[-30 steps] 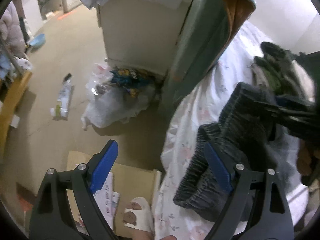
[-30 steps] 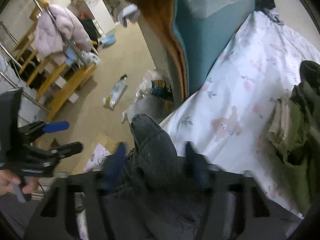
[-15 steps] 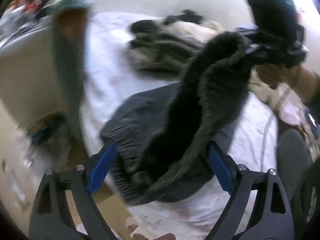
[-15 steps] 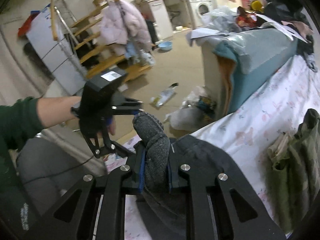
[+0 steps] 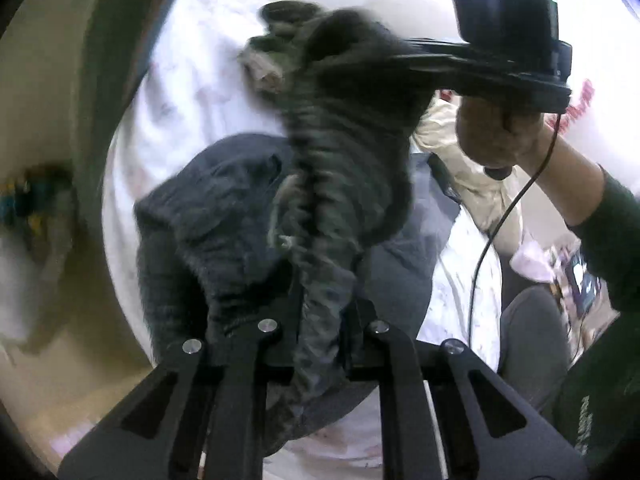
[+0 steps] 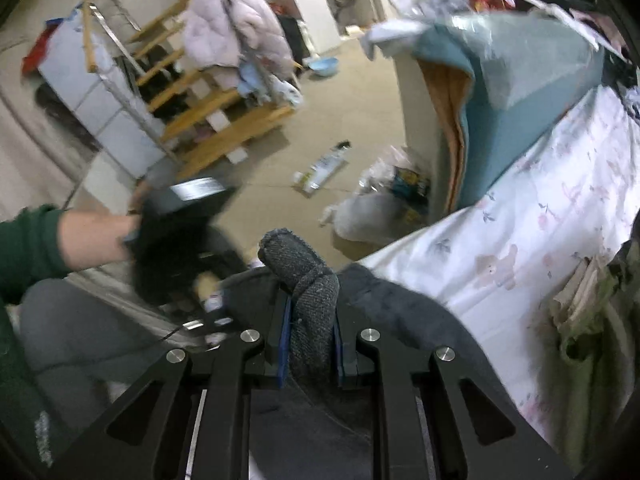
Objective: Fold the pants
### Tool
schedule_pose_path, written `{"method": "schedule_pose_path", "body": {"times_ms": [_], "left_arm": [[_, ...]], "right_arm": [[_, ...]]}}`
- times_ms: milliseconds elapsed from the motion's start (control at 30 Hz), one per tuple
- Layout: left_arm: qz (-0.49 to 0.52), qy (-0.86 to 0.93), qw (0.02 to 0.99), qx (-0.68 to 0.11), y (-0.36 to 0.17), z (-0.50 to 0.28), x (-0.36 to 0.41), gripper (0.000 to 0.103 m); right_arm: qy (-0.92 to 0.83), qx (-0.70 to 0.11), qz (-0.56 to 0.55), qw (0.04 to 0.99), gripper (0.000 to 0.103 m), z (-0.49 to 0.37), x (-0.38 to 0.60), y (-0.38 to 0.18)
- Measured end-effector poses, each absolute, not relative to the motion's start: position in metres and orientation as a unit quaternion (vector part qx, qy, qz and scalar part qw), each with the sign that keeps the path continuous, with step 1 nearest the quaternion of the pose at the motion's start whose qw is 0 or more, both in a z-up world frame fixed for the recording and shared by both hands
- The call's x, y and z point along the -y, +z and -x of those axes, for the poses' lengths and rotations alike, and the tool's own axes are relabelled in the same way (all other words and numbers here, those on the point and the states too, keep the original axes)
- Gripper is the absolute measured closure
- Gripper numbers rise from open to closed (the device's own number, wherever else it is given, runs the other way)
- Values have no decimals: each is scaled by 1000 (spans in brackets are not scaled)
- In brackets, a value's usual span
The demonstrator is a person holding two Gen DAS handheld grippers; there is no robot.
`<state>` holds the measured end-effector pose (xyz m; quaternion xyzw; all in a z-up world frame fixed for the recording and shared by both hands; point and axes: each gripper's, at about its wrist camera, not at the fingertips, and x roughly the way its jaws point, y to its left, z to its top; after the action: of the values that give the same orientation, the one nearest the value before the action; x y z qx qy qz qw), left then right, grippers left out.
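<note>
White floral bedsheet [image 6: 532, 216] covers the bed, and my dark grey ribbed knit pants [image 5: 224, 216] lie on it near the bed's edge, one end lifted. Beyond the bed's foot, a teal blanket with an orange lining [image 6: 500, 120] drapes over a cabinet. My right tool [image 6: 310, 344] is clamped on a raised fold of the pants above the sheet; my left tool [image 5: 320, 336] pinches the same hanging strip lower down.

A bed [image 6: 532, 216] in a white floral sheet fills the frame's right; dark pants [image 6: 408, 312] lie at its lower centre, olive clothes [image 6: 592, 320] at right.
</note>
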<state>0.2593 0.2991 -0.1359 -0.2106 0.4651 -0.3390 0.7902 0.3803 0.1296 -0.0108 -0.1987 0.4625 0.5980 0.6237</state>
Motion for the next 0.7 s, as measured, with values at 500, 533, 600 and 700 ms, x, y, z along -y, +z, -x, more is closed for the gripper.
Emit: {"method": "schedule_pose_path", "body": {"times_ms": [500,533,600,700], "left_arm": [[290,-240,756,-535,-175,-251,-313,88],[278,-239,763,-533,-172,-249,-311,88],[270,-233,765,-536,-170,-251,-304,90],[269,-227,770,-532,-173,-253,-304,90]], "right_arm": [[481,-468,243,700,52,-410,-161,-67],[473,-460,217,719,51,-419,-136,-52],[454,-478,183,730,35,-434,-99,-43],[393,-504,205,741,25,-449,-33,-50]]}}
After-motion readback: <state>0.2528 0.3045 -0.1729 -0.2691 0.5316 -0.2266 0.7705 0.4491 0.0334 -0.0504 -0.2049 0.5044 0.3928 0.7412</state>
